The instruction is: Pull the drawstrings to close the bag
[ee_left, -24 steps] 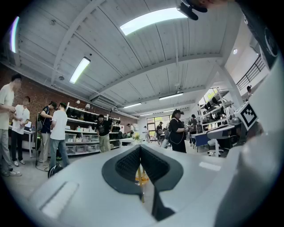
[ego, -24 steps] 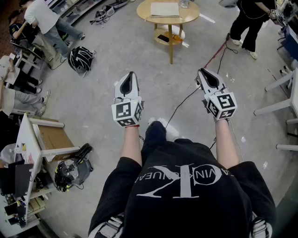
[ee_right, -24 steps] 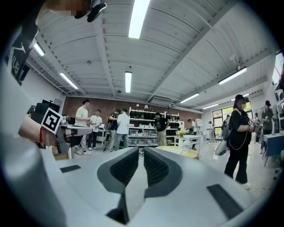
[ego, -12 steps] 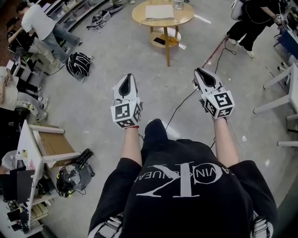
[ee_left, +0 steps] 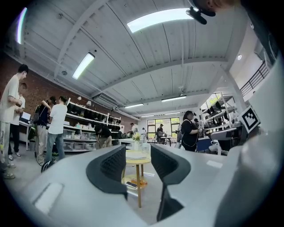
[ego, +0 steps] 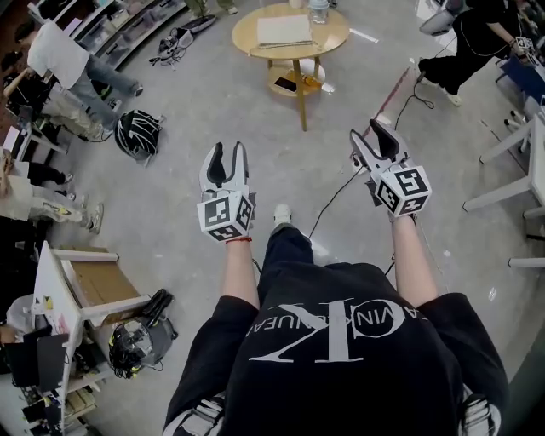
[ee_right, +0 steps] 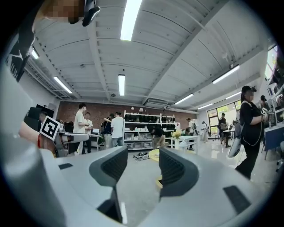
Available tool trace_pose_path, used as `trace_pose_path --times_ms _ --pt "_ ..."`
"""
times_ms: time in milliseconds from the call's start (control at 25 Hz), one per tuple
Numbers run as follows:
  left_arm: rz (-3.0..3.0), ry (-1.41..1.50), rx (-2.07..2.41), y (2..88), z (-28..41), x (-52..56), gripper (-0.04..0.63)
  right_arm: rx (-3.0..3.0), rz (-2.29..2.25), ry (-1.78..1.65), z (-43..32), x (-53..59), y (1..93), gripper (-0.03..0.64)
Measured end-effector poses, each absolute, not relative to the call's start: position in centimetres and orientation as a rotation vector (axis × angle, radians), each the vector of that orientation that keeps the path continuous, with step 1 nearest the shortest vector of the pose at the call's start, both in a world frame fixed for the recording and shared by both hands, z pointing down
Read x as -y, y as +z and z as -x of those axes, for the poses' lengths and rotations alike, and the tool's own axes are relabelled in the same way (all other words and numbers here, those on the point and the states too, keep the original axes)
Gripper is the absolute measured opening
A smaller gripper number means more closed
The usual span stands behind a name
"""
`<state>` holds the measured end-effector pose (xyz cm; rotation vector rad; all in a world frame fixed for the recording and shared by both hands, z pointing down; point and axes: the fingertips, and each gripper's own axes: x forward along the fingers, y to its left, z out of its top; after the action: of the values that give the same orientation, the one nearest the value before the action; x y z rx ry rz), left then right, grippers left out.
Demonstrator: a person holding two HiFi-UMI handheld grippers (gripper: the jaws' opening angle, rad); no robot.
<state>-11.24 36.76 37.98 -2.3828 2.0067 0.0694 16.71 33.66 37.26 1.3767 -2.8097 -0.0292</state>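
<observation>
Two grippers level over grey floor (ego: 170, 200), mid-frame in head view. Left gripper (ego: 228, 153): jaws wide apart, just opened, nothing between. Right gripper (ego: 372, 136): jaws wide apart, just opened, nothing between. Round wooden table (ego: 334, 34) at upper centre, visible beyond left jaw gap. Position of bag: not determinable from any view.

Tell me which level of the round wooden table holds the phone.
The lower shelf, beneath the top: the dark phone lies on it. The top bears a flat beige item and a clear jar.
</observation>
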Motion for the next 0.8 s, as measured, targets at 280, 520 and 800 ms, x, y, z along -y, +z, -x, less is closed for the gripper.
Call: trace_pose_path --times_ms 280,520,800 --pt "2.399 0.068 -2.016 39.4 15.0 -27.9 0.161 2.781 -1.416 0.009 -14.5 -25.1 38.8 0.195" --pt "2.472 0.054 -1.992 40.2 17.9 -19.8 0.161 2.708 -1.442 0.055 -12.0 -18.1 39.9 0.198" --pt "2.548 -0.034 -1.934 41.8 19.8 -10.6 0.172 2.649 -1.478 0.132 -9.5 -10.1 41.7 0.198"
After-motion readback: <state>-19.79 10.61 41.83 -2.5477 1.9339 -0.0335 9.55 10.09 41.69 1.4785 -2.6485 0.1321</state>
